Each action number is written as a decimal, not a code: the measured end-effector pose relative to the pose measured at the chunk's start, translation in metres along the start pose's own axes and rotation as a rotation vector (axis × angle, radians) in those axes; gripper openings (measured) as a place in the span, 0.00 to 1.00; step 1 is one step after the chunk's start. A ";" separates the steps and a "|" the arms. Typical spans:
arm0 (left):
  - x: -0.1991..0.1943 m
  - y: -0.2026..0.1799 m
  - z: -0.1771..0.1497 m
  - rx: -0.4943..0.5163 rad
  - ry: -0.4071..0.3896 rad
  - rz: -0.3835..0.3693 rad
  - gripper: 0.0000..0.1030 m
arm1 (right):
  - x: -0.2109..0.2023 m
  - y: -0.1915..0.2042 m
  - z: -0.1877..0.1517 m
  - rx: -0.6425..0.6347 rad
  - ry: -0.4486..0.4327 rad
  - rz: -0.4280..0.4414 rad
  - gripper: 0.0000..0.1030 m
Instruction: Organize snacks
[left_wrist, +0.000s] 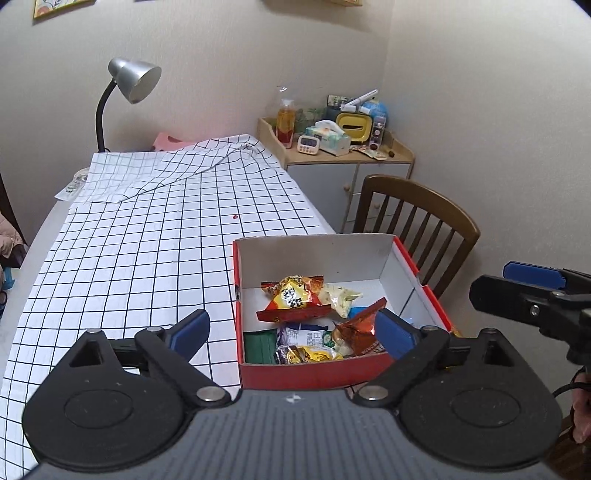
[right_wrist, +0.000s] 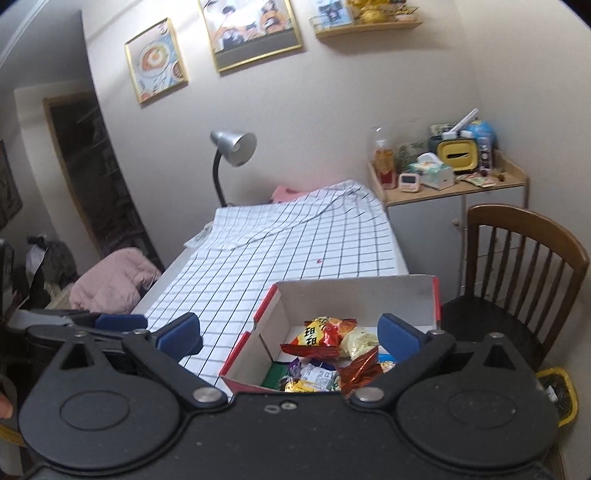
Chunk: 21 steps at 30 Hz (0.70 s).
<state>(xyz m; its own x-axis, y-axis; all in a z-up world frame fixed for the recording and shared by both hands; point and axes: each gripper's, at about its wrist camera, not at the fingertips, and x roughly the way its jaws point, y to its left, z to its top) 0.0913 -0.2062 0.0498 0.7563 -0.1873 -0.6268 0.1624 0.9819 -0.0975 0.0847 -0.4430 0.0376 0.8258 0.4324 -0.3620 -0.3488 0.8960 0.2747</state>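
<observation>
Snack packets (left_wrist: 295, 299): piled in red box (left_wrist: 314, 373) at worktop (left_wrist: 147, 258) edge. Left gripper (left_wrist: 291, 332), right gripper (right_wrist: 288, 336): jaws released, empty. You should keep both clear of the box walls; check nothing overhangs.

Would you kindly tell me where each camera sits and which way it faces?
Left wrist: on the left gripper, facing the far wall over the snack box; its own open fingers show, and the right gripper at the right edge.
Right wrist: on the right gripper, higher, facing the same way; its own open fingers show, and the left gripper at the left.
Shared: box, checked cloth, lamp, chair, cabinet.
</observation>
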 end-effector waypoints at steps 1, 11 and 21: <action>-0.002 0.000 -0.001 -0.001 -0.001 -0.007 0.94 | -0.003 0.001 -0.001 0.003 -0.007 -0.008 1.00; -0.013 0.002 -0.010 -0.020 0.016 -0.013 0.94 | -0.017 0.003 -0.011 0.046 -0.019 -0.056 1.00; -0.023 0.009 -0.009 -0.055 0.005 0.013 0.94 | -0.029 0.003 -0.019 0.105 -0.064 -0.104 1.00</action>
<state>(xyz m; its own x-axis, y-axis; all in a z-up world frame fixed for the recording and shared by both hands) 0.0700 -0.1929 0.0562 0.7550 -0.1740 -0.6322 0.1172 0.9844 -0.1309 0.0515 -0.4505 0.0321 0.8825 0.3280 -0.3371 -0.2147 0.9186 0.3318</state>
